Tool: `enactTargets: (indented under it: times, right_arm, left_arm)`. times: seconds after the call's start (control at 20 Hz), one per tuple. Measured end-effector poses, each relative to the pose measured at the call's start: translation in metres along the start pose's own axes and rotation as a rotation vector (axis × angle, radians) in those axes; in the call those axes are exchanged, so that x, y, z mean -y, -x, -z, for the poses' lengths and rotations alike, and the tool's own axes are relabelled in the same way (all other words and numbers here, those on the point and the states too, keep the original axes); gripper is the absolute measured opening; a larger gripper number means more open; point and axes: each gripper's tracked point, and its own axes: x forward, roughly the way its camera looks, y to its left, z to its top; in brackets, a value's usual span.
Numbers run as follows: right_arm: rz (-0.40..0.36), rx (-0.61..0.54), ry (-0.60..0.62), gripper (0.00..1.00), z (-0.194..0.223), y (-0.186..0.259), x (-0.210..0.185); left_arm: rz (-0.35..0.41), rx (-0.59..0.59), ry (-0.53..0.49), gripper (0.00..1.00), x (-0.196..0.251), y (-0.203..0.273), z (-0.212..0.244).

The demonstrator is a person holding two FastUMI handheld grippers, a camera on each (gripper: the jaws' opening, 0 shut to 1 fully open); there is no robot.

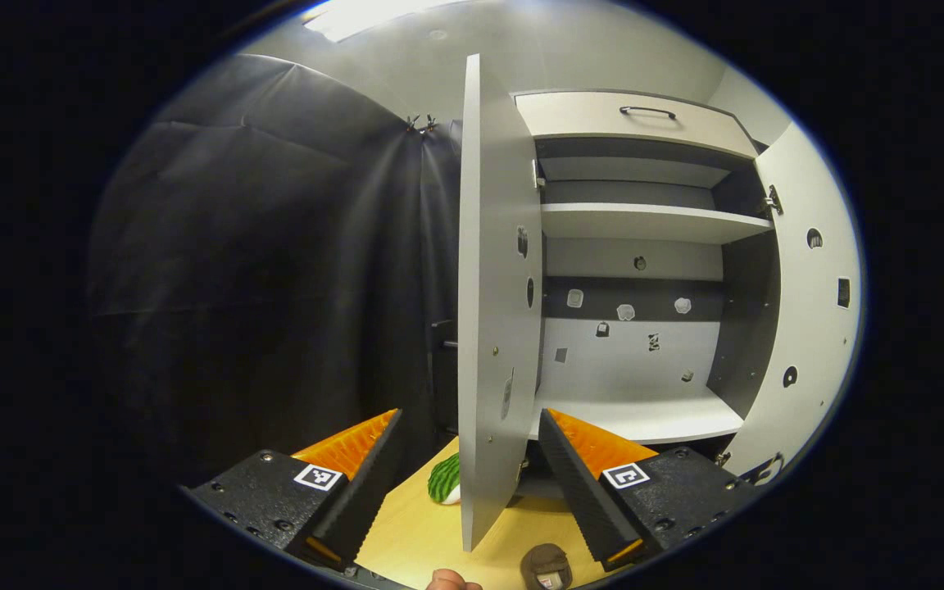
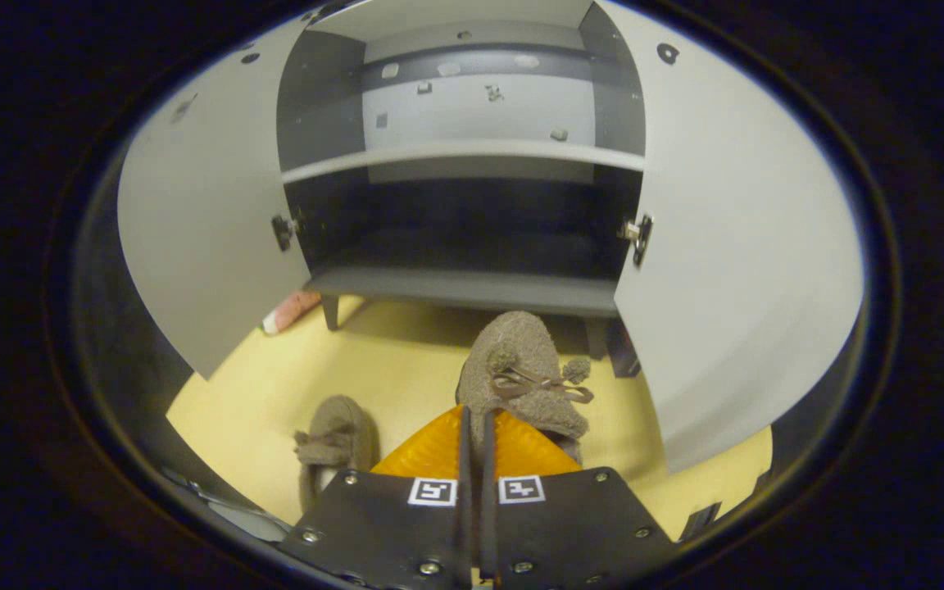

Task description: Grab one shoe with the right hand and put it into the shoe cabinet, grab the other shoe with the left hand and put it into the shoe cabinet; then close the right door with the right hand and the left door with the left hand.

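While pinched at its heel by the right gripper's [image 2: 476, 438] closed fingers, one shoe [image 2: 525, 373] pointed toe-first toward the open shoe cabinet [image 2: 472, 283]; other shoe [image 2: 339, 434] lying on the floor, just left. Left gripper [image 1: 469, 455] held with fingers apart, astride the left door [image 1: 488, 303] edge.

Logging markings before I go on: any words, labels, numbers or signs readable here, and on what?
No readable text.
Square coded markers on the left gripper and right gripper: patterns, not words.
Tag inside the shoe on the floor: too small and blurred to read.
Cabinet, its doors and the held shoe: no writing seen.
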Motion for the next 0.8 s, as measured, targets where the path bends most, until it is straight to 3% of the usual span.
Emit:
enactTargets:
  times: [0.4,0.5,0.55,0.8]
  right_arm:
    - [-0.033,0.334,-0.041,0.04,-0.172,0.040,-0.011]
    - [-0.016,0.398,-0.024,0.00,-0.205,0.033,-0.007]
    - [-0.003,0.422,-0.014,0.05,-0.221,0.028,-0.004]
    - [0.052,0.515,0.014,0.05,-0.298,-0.008,0.013]
  left_arm:
    - [-0.012,0.001,0.012,0.99,-0.009,-0.001,0.002]
    - [-0.014,0.004,0.014,1.00,-0.011,-0.001,0.002]
    - [-0.015,0.005,0.018,1.00,-0.012,-0.001,0.002]
    - [-0.032,0.012,0.034,0.99,-0.017,-0.002,0.003]
